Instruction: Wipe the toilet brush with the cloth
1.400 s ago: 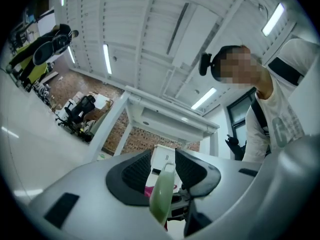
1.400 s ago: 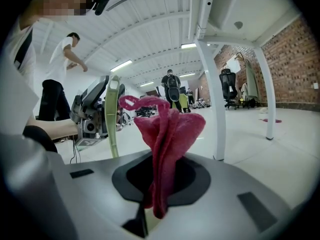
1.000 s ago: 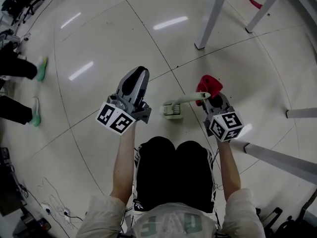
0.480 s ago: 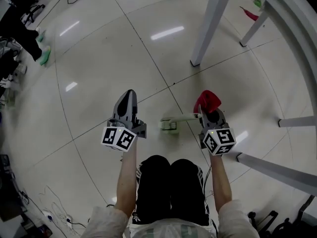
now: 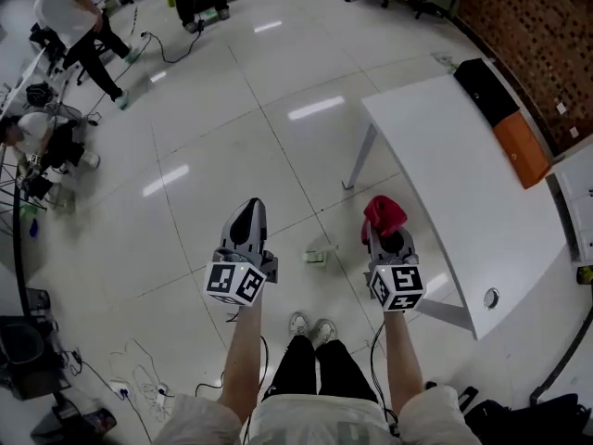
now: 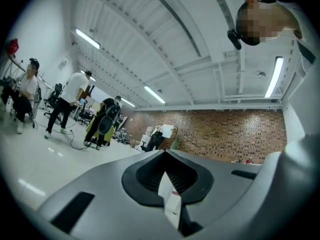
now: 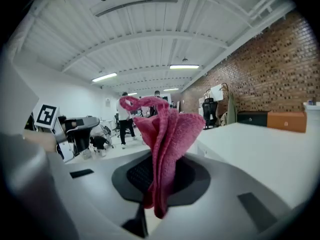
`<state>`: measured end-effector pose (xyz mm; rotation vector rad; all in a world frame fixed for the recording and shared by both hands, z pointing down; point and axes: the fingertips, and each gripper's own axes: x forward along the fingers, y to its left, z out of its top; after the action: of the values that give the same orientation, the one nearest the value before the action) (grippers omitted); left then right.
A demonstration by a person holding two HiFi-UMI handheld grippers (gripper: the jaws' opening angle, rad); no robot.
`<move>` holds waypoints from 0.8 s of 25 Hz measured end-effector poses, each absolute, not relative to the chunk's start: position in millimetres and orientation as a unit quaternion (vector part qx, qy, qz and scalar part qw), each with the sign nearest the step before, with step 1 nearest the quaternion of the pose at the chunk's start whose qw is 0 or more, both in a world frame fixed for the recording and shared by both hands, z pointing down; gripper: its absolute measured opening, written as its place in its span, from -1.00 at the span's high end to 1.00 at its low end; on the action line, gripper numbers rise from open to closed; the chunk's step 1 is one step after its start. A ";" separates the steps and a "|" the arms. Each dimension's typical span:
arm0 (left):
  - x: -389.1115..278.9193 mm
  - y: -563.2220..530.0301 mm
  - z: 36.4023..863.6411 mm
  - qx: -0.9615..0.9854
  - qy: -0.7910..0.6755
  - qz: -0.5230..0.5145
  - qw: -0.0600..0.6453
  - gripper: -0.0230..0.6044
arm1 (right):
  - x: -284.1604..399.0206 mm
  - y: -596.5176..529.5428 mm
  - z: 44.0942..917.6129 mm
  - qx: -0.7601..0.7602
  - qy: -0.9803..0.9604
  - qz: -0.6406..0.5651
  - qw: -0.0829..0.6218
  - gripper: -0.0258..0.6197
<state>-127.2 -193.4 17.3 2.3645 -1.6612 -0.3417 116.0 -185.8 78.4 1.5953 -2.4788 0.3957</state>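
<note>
Standing up now: toilet brush (image 5: pixel 317 256) left down on the floor (image 5: pixel 232 137). Left gripper (image 5: pixel 248 206) closed, empty; right gripper (image 5: pixel 384 234) still clamps the cloth (image 5: pixel 384 211). Wiping looks over.

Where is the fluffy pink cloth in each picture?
Head view: the fluffy pink-red cloth sits just right of centre.
Left gripper view: not in it.
Right gripper view: centre of the picture, sticking up.
Shared landmark: the red brick wall.
</note>
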 end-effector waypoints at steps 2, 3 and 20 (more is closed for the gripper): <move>-124.3 -176.0 -54.5 0.810 -0.563 -0.136 0.096 0.92 | 113.0 -173.8 6.6 0.530 -0.837 0.125 0.053 0.83; -124.6 -166.5 -76.7 0.811 -0.560 -0.145 0.087 0.92 | 109.7 -165.7 -13.5 0.525 -0.841 0.122 0.043 0.82; -139.8 133.7 -136.8 0.842 -0.499 -0.191 0.076 0.92 | 60.8 142.2 -107.9 0.527 -0.842 0.108 -0.041 0.83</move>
<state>-139.8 133.7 -136.8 2.5229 -1.4966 -0.5712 60.8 142.2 -107.9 1.7023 -2.7163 0.3476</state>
